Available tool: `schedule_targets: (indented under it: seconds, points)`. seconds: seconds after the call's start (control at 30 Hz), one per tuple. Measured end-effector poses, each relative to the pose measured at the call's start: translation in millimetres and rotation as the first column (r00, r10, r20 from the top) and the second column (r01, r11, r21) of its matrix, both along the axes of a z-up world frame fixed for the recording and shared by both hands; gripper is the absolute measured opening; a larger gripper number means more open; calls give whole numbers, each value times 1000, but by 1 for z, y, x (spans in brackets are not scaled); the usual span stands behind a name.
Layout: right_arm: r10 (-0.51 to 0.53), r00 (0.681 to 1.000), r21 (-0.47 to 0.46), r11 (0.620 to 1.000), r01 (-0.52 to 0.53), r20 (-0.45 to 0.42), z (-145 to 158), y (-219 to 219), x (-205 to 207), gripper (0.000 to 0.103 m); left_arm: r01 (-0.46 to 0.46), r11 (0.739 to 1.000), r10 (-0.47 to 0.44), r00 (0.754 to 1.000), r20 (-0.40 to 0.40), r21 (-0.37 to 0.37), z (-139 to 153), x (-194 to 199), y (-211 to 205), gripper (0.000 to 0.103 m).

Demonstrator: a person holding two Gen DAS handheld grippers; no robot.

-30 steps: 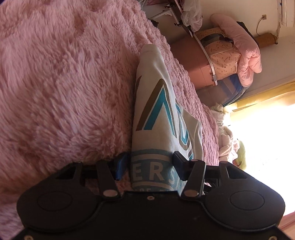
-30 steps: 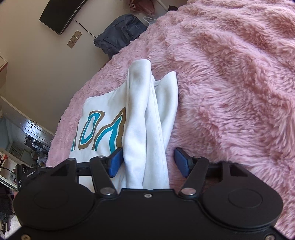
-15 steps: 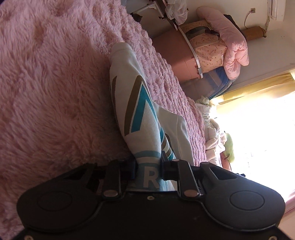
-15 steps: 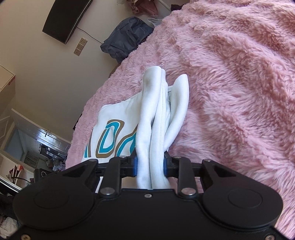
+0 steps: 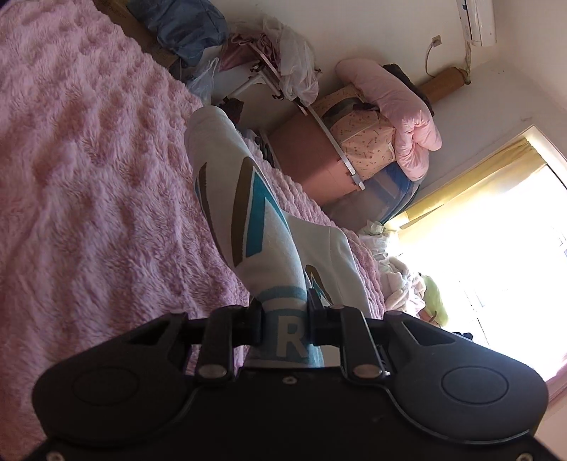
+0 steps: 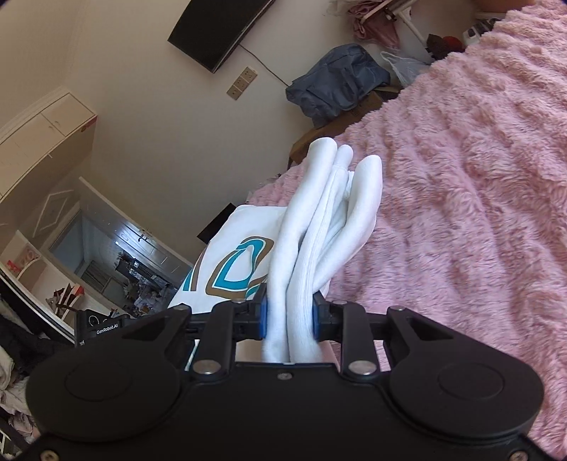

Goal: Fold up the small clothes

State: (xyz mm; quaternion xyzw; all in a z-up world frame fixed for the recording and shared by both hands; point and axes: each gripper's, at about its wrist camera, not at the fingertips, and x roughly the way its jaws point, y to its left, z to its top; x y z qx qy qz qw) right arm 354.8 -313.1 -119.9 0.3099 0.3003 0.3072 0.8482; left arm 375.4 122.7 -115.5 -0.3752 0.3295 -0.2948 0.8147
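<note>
A small white shirt with brown and teal lettering hangs lifted over the fluffy pink blanket. My left gripper is shut on the shirt's printed edge. In the right wrist view the shirt is bunched in white folds, and my right gripper is shut on that bunch. The printed panel stretches off to the left of it. The blanket lies below and to the right.
Beyond the bed stand a pink box with bedding and a pink duvet, a drying rack with bags and a bright window. A wall TV, a blue-grey bag and a doorway show on the right wrist view.
Both grippers closed on the shirt, which lay between open fingers a second ago. Both have since lifted it off the blanket, and the views tilted up toward the room.
</note>
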Motion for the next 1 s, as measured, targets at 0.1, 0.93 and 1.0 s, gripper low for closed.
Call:
schedule_targets:
  seconds: [0.1, 0.93, 1.0]
  points:
    - [35, 999, 8, 999, -35, 5, -6, 29, -8, 24, -30, 999, 30, 999, -22, 23, -10, -21, 29, 19]
    - [-11, 1000, -274, 962, 4, -26, -72, 72, -54, 41, -164, 913, 174, 985, 5, 373, -61, -100, 65, 40]
    - [25, 998, -319, 948, -3, 65, -52, 81, -74, 41, -163, 916, 163, 986, 30, 368, -49, -119, 50, 41]
